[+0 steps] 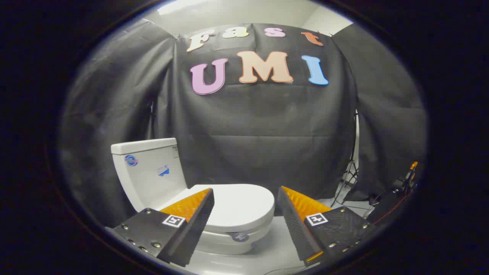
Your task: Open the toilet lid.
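A white toilet stands on the pale floor, its tank to the left against the black cloth. The lid lies flat, closed over the bowl, with its rounded front end reaching toward the right. A small dark round sticker sits on the bowl's front rim below the lid. My gripper is open and holds nothing. Its left finger overlaps the lid's near left side in the view, and the right finger stands past the lid's front end. The lid lies just beyond and between the fingers.
Black cloth walls surround the toilet on three sides. A light stand's tripod legs are at the back right corner. A dark device with an orange part and a red cable rests on the floor to the far right.
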Demonstrator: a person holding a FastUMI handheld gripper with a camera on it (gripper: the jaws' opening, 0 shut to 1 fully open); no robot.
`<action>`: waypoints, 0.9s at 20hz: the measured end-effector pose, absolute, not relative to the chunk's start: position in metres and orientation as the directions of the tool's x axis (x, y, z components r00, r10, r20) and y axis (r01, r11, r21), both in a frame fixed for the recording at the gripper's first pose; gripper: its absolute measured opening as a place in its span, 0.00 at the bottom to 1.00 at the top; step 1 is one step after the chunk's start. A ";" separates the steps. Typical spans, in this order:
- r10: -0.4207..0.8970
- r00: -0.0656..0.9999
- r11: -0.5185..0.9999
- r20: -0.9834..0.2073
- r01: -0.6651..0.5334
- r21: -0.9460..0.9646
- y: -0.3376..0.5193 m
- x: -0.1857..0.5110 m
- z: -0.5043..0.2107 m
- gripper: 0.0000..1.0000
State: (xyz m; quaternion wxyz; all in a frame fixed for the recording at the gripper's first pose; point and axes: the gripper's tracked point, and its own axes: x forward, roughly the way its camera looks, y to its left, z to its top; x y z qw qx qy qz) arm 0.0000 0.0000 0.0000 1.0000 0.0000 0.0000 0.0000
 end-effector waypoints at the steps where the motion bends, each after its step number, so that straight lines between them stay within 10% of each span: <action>1: -0.017 1.000 1.000 -0.005 0.017 -0.005 -0.007 0.001 -0.001 0.99; 18: -0.086 0.996 0.995 -0.028 0.087 0.052 -0.046 -0.004 -0.003 0.99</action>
